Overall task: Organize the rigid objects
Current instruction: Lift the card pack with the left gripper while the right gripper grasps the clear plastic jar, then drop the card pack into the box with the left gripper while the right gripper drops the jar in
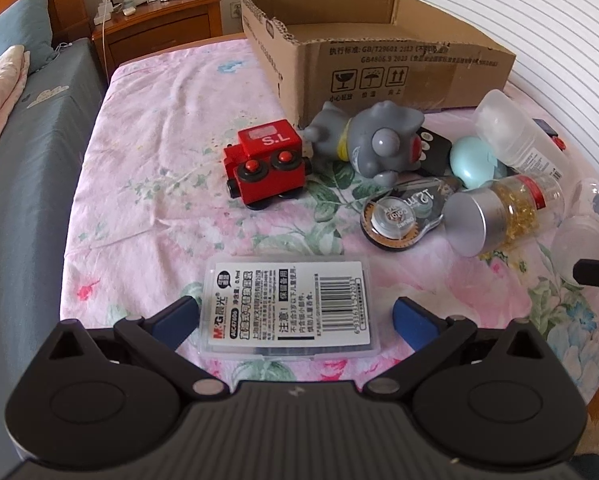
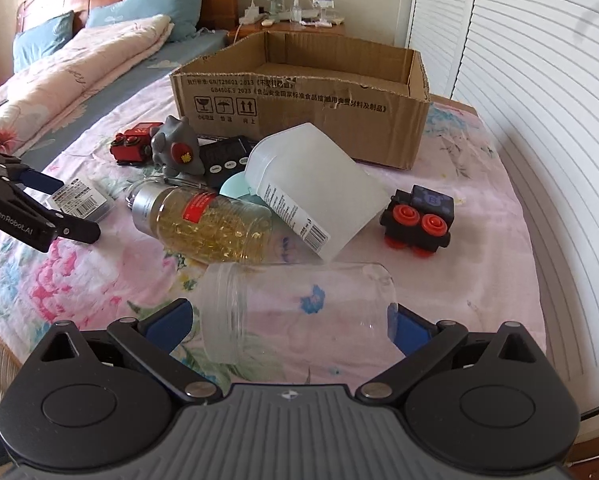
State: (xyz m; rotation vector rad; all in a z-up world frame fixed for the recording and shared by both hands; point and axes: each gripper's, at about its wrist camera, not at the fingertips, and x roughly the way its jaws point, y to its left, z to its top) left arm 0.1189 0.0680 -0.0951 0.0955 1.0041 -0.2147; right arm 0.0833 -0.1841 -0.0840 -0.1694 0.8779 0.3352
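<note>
Cardboard box [image 2: 299, 120] sits empty; both grippers [image 1: 295, 316] [image 2: 291, 320] spread, right straddling clear jar [image 2: 299, 308].

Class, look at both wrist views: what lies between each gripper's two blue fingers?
Left view: the flat clear case. Right view: the empty clear jar, lying on its side.

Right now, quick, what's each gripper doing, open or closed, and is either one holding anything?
Left gripper: open, straddling the clear plastic case, not clamped on it.
Right gripper: open, around the empty clear jar, not yet gripping.
</note>
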